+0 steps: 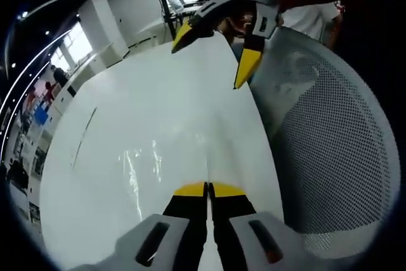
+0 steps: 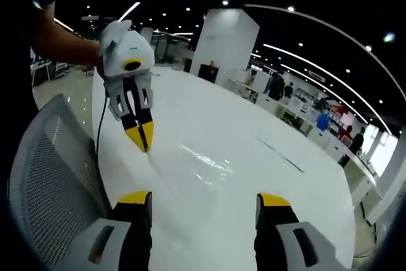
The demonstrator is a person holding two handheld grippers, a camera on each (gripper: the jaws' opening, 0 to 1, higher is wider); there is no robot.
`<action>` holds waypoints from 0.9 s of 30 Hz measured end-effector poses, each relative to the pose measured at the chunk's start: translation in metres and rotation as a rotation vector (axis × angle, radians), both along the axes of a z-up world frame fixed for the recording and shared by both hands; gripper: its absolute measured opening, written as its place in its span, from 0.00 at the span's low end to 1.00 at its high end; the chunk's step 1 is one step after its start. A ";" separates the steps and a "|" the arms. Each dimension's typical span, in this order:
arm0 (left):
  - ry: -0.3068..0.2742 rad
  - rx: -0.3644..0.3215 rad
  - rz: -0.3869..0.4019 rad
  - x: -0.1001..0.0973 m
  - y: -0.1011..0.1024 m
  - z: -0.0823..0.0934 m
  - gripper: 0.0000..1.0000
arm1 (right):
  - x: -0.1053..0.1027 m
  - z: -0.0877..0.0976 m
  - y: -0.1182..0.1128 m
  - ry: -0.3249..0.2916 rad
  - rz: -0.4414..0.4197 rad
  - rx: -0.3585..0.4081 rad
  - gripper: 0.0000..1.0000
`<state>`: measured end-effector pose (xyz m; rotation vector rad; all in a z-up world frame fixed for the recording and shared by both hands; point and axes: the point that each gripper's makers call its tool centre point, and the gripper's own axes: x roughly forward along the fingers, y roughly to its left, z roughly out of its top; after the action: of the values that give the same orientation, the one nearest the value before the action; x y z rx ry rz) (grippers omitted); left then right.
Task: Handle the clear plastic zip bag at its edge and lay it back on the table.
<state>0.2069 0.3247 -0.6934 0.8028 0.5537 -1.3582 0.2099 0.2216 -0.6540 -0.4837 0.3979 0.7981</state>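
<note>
Two hand-held grippers are over a big white bench point(image 1: 127, 157). The left hand-held gripper point(image 1: 208, 188) has its yellow tips pressed tight together, down low at the bench. In the right gripper view the same left hand-held gripper point(image 2: 141, 138) points down with its tips closed, touching the edge of the clear plastic zip bag point(image 2: 206, 160). It looks like it is pinching that edge, but the bag is so see-through that I cannot be sure.

The clear plastic zip bag point(image 1: 143, 163) lies flat on the bench, shiny and hard to see, just in front of the left tips.

The right hand-held gripper point(image 2: 203, 204) is wide open, with nothing between its two yellow tips. In the left gripper view it point(image 1: 212, 52) hangs above the far part of the bench, its tips spread apart.

One grey mesh chair point(image 1: 330, 144) stands right beside the bench edge. A person's arm point(image 2: 63, 42) holds the left hand-held gripper.
</note>
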 end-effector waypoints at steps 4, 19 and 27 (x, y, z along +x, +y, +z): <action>-0.007 -0.019 -0.013 -0.002 -0.003 0.007 0.00 | -0.002 -0.006 0.007 0.016 0.041 -0.027 0.57; 0.015 -0.105 -0.078 -0.012 -0.015 0.030 0.00 | -0.006 -0.020 0.022 0.061 0.129 -0.088 0.30; 0.059 -0.156 -0.098 -0.014 -0.020 0.042 0.00 | -0.006 -0.021 0.025 0.041 0.160 -0.116 0.23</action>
<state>0.1932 0.3048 -0.6512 0.6719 0.4531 -1.4998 0.2037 0.2466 -0.6755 -0.6135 0.4488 0.9439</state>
